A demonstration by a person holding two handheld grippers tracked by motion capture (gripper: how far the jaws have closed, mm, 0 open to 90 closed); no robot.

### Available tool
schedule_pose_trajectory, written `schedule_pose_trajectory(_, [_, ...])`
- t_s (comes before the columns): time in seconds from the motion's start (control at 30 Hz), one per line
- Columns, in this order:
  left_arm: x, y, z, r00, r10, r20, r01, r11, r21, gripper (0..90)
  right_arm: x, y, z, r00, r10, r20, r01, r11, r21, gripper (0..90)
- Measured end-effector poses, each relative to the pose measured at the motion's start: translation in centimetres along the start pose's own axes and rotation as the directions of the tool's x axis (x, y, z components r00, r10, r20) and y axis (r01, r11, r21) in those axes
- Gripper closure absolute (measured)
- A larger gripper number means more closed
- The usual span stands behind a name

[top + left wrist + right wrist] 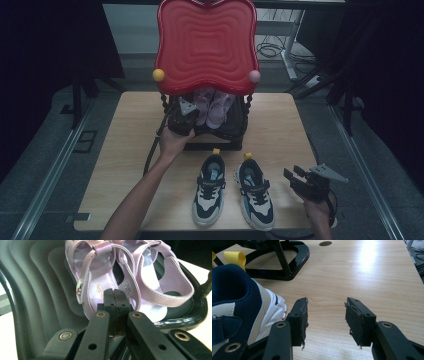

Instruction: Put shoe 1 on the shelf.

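A pair of pale pink sandals [215, 107] lies on the black lower shelf [230, 131] of a small rack, under its red wavy top shelf [207, 45]. My left gripper [182, 119] sits at that shelf's left front. In the left gripper view it [115, 293] is shut just in front of the left sandal [97, 277], with nothing visible between its pads. Two navy, white and blue sneakers [210, 190] [255, 192] stand side by side on the table in front of the rack. My right gripper [294, 172] is open to the right of them, empty above bare wood [325, 312], with the right sneaker's heel [242, 305] at its left.
The wooden table [280, 125] has bare room on both sides of the rack. A yellow ball [158, 75] and a pink ball [254, 76] cap the red shelf's corners. The rack's black foot [287, 262] and a yellow heel loop [235, 257] lie ahead of the right gripper.
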State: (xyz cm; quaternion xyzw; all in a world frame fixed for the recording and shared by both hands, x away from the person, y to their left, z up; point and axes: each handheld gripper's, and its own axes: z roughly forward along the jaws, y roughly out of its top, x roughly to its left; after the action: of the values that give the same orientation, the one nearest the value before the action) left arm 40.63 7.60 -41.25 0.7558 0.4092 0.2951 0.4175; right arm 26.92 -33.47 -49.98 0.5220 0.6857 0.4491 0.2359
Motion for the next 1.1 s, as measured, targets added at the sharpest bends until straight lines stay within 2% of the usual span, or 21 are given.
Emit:
schedule_pose_trajectory(0.17, [0.0,-0.5,-0.3,0.9996,-0.027,0.012,0.027,0.9996,-0.01,90.0,0.1,0.0,0.0,1.0,0.0,-0.001,0.0,1.0,0.001,52.3])
schedule_pose_trajectory(0.23, [-0.1,-0.6,-0.4,0.9994,-0.024,0.025,0.024,0.9996,-0.011,90.0,0.0,0.0,0.0,1.0,0.0,0.0,0.0,1.0,0.001,52.3])
schedule_pose_trajectory(0.37, [-0.3,-0.9,-0.5,0.9992,-0.032,0.025,0.032,0.9993,-0.018,88.7,0.1,-0.1,0.1,1.0,0.001,-0.001,-0.001,1.0,0.003,52.3])
schedule_pose_trajectory(0.53, [0.5,-0.8,-1.3,0.9977,-0.065,0.02,0.067,0.9955,-0.068,89.1,0.1,0.0,0.1,1.0,0.0,0.0,0.0,1.0,0.002,52.4])
schedule_pose_trajectory(0.7, [1.3,-1.4,-2.1,0.9943,-0.106,0.011,0.107,0.9911,-0.079,90.0,0.0,0.0,0.1,1.0,0.002,0.001,-0.002,1.0,0.002,52.4])
schedule_pose_trajectory(0.9, [1.4,-1.9,-3.0,0.9956,-0.094,-0.002,0.093,0.991,-0.096,90.0,0.2,0.0,0.2,1.0,-0.003,-0.001,0.003,1.0,0.001,52.6])
schedule_pose_trajectory(0.97, [1.6,-2.1,-3.1,0.9953,-0.096,-0.012,0.094,0.991,-0.094,90.0,0.2,0.0,0.2,1.0,-0.003,-0.002,0.003,1.0,0.003,52.6])
schedule_pose_trajectory(1.1, [1.9,-2.8,-2.5,0.994,-0.106,-0.027,0.105,0.9928,-0.058,90.0,0.2,0.0,0.2,1.0,-0.004,0.0,0.004,1.0,0.002,52.7])
